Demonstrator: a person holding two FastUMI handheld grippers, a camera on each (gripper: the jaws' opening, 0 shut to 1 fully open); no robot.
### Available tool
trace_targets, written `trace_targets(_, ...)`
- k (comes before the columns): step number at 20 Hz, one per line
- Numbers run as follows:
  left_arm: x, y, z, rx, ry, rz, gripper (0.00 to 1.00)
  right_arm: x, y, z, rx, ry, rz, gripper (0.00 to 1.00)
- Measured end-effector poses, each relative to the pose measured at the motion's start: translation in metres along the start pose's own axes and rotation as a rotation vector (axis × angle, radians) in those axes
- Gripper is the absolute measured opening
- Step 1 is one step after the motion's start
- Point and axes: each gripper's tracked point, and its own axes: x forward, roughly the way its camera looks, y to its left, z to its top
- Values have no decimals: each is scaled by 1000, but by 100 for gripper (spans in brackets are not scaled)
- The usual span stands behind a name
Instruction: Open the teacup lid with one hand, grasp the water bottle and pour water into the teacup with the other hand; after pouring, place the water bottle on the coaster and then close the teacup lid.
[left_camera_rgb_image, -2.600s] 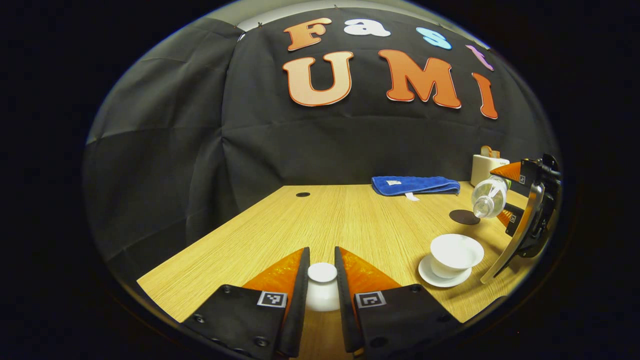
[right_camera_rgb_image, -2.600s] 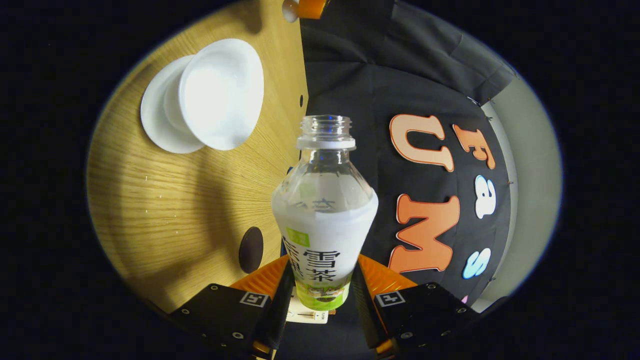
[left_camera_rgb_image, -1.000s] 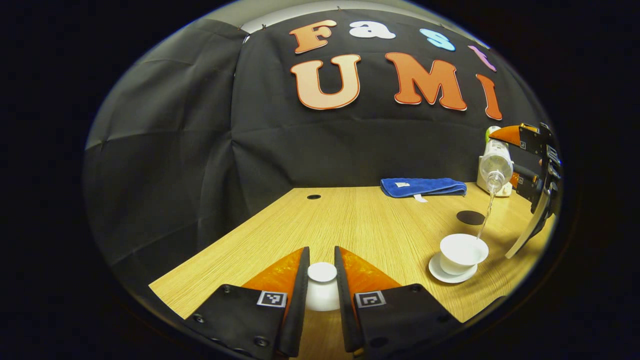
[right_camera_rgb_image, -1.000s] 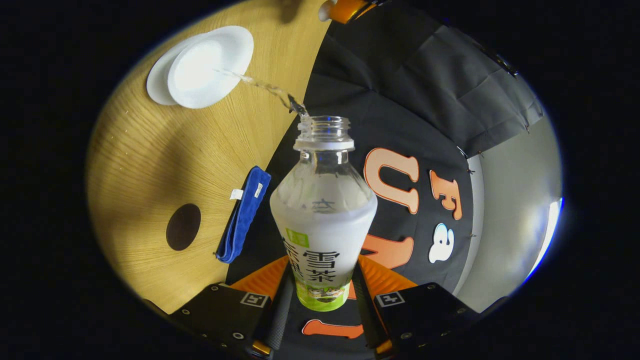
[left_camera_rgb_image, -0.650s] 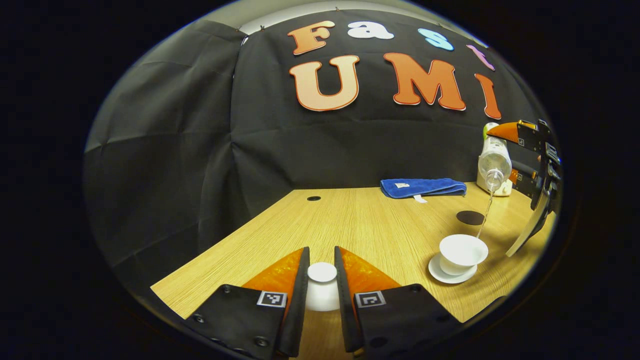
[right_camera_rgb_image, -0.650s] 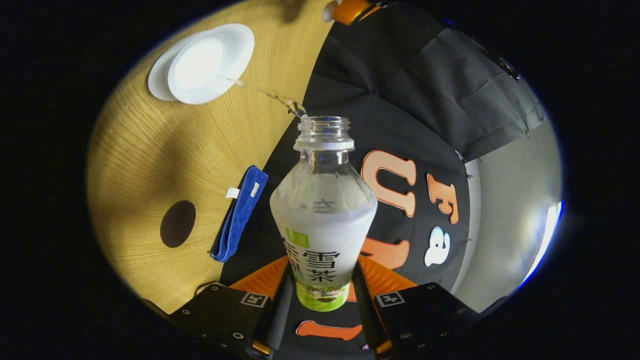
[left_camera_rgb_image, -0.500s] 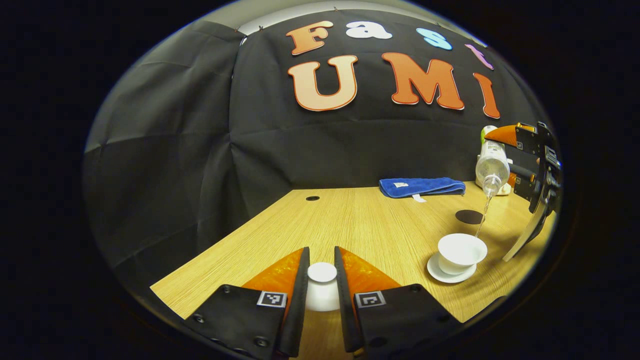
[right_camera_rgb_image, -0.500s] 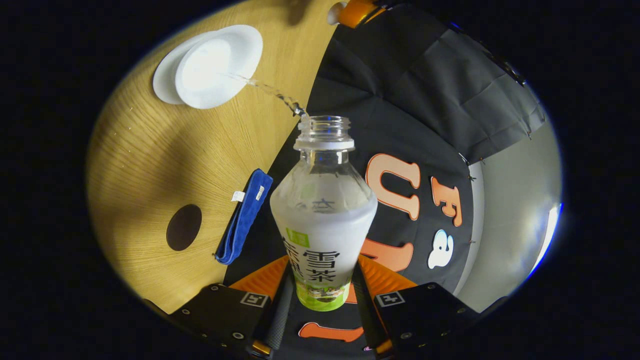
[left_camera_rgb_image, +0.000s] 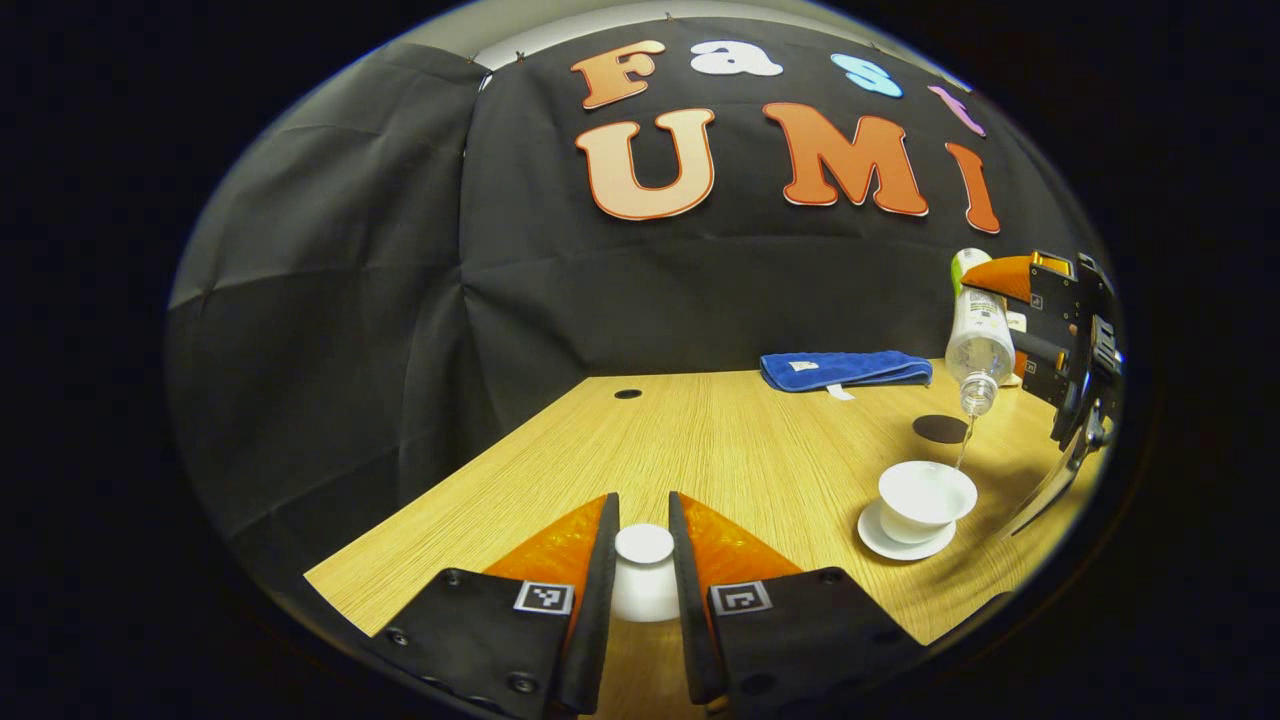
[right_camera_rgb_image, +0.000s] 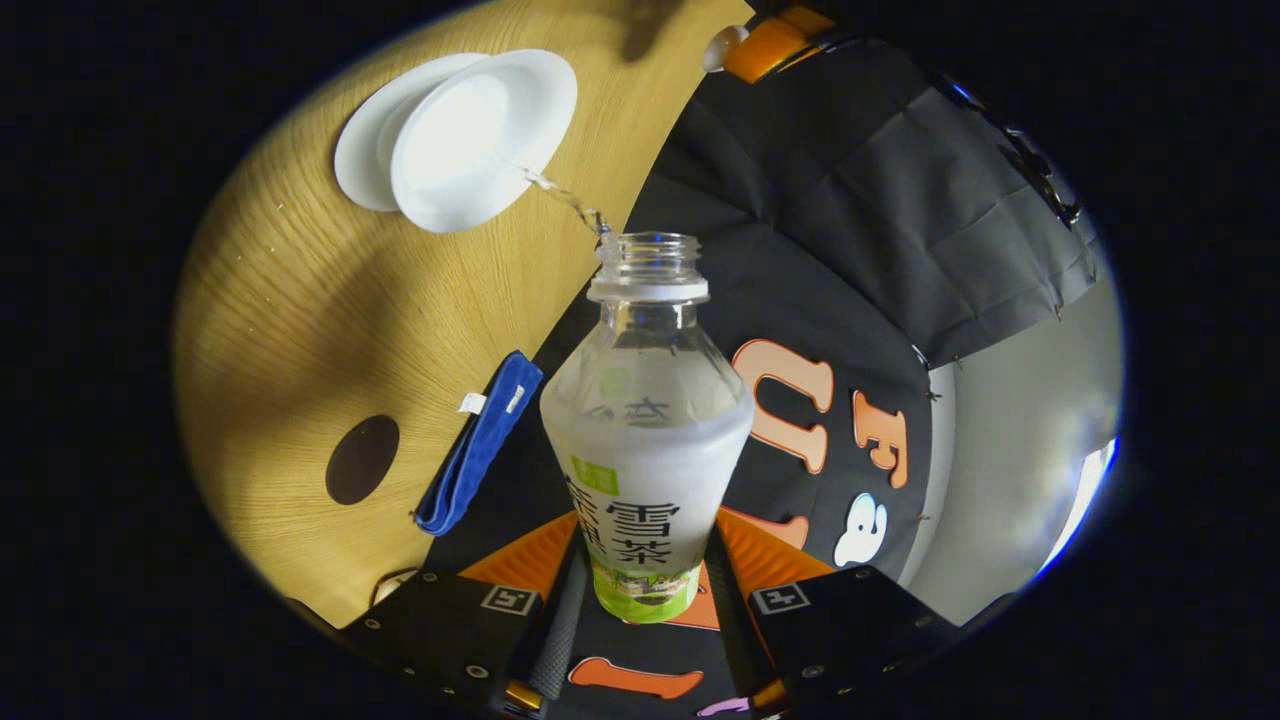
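My left gripper (left_camera_rgb_image: 644, 545) is shut on the white teacup lid (left_camera_rgb_image: 644, 572), held low over the near part of the wooden table (left_camera_rgb_image: 700, 440). At the right, an uncovered white teacup (left_camera_rgb_image: 926, 496) stands on its saucer (left_camera_rgb_image: 895, 545). My right gripper (right_camera_rgb_image: 648, 560) is shut on the clear water bottle (right_camera_rgb_image: 648, 420), tipped neck-down above the teacup (right_camera_rgb_image: 482, 135). A thin stream of water (right_camera_rgb_image: 560, 195) runs from its mouth into the cup. In the left gripper view the bottle (left_camera_rgb_image: 978, 340) hangs above the cup with the right gripper (left_camera_rgb_image: 1060, 320) behind it. The dark round coaster (left_camera_rgb_image: 940, 428) lies beyond the cup.
A folded blue cloth (left_camera_rgb_image: 845, 369) lies at the back of the table, and also shows in the right gripper view as the blue cloth (right_camera_rgb_image: 478, 445) beside the coaster (right_camera_rgb_image: 361, 459). A small dark hole (left_camera_rgb_image: 627, 394) sits in the far table top.
The right gripper raised and tipped the bottle steeper, and water started to flow into the teacup; in the last half second it tilted a little more. My left gripper kept still with the lid.
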Motion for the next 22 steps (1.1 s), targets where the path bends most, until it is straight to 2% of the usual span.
trace_targets(2, 1, -1, 0, -2, 1, -1, 37, -7, -1, 5, -18, -16, -30, 63)
trace_targets(6, 0, -1, 1, 2, -2, -2, 36, -13, -6, 9, -65, -32, -79, 63)
trace_targets(12, 0, -2, 1, 0, 0, -6, 36, -10, -7, 8, -87, -30, -99, 63)
trace_targets(22, -2, -5, 4, 7, -8, -11, 36, -7, -6, 10, -94, -54, -68, 63)
